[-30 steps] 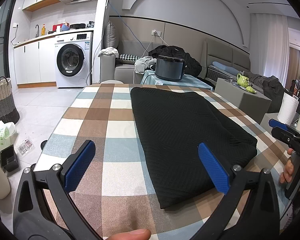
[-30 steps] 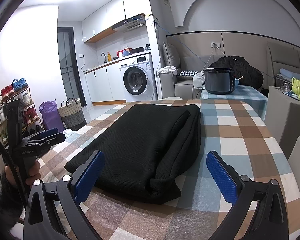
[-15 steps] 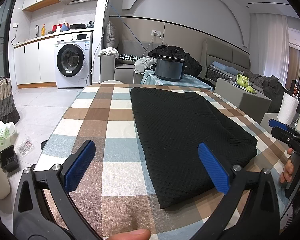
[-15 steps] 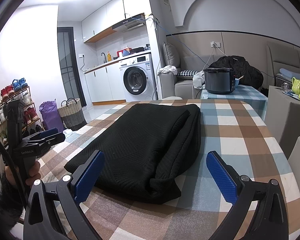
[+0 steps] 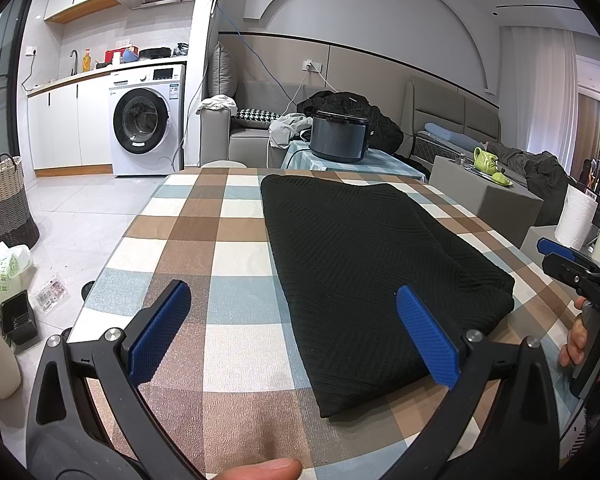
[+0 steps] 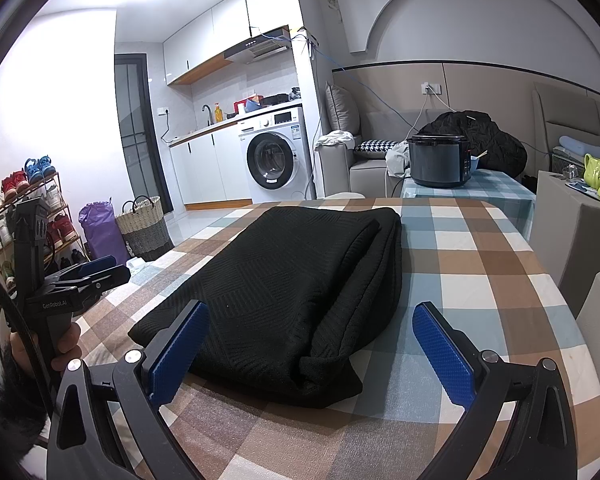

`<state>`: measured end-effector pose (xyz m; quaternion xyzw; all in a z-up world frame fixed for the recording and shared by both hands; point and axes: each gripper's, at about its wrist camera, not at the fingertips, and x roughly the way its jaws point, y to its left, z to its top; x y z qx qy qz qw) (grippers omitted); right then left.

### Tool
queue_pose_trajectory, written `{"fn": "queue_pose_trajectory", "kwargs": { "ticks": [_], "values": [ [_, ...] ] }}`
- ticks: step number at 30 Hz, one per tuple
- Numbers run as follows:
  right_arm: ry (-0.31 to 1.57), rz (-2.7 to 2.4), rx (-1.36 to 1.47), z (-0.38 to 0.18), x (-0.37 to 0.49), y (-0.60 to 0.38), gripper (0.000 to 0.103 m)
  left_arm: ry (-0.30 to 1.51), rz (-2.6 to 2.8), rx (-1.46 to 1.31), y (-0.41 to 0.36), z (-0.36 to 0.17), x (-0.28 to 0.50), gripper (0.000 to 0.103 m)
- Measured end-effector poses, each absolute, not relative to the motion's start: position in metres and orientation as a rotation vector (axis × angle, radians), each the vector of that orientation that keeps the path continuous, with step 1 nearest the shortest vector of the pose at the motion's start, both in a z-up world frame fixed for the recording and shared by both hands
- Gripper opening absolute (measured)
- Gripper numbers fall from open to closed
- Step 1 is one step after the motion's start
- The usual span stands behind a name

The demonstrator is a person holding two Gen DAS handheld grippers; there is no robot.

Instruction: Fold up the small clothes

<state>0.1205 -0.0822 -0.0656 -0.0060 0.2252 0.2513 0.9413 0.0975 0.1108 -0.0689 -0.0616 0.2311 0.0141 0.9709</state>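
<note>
A black knitted garment (image 5: 364, 264) lies folded in a long thick stack on the checked tablecloth (image 5: 204, 248); it also shows in the right wrist view (image 6: 296, 280). My left gripper (image 5: 296, 332) is open and empty, held above the near left corner of the garment. My right gripper (image 6: 312, 344) is open and empty, held above the garment's near end. Each gripper shows at the edge of the other's view: the right one (image 5: 560, 254) and the left one (image 6: 100, 270).
A small table behind carries a dark rice cooker (image 5: 338, 138). A grey cabinet (image 5: 484, 200) with green ceramic pieces stands to the right. A paper towel roll (image 5: 578, 216), a woven basket (image 6: 144, 228) and a shoe rack (image 6: 24, 208) stand around the table.
</note>
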Motion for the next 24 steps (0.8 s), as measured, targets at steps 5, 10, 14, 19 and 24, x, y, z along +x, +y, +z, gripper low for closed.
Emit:
{"fn": "queue_pose_trajectory", "kwargs": {
  "ticks": [5, 10, 14, 19, 24],
  "values": [
    [0.460, 0.512, -0.012, -0.0656, 0.1206, -0.0822, 0.103, 0.467, 0.029, -0.124, 0.1107, -0.0688, 0.0975, 0.103],
    [0.460, 0.512, -0.012, -0.0654, 0.1205, -0.0822, 0.103, 0.467, 0.028, -0.124, 0.1106, -0.0687, 0.0974, 0.103],
    [0.461, 0.512, -0.011, -0.0655, 0.1206, -0.0821, 0.103, 0.467, 0.028, -0.124, 0.1105, -0.0687, 0.0973, 0.103],
    [0.460, 0.512, -0.012, -0.0654, 0.1204, -0.0819, 0.103, 0.464, 0.024, -0.125, 0.1108, -0.0690, 0.0970, 0.103],
    [0.461, 0.512, -0.011, -0.0662, 0.1203, -0.0818, 0.103, 0.464, 0.024, -0.124, 0.1095, -0.0689, 0.0975, 0.103]
  ]
}}
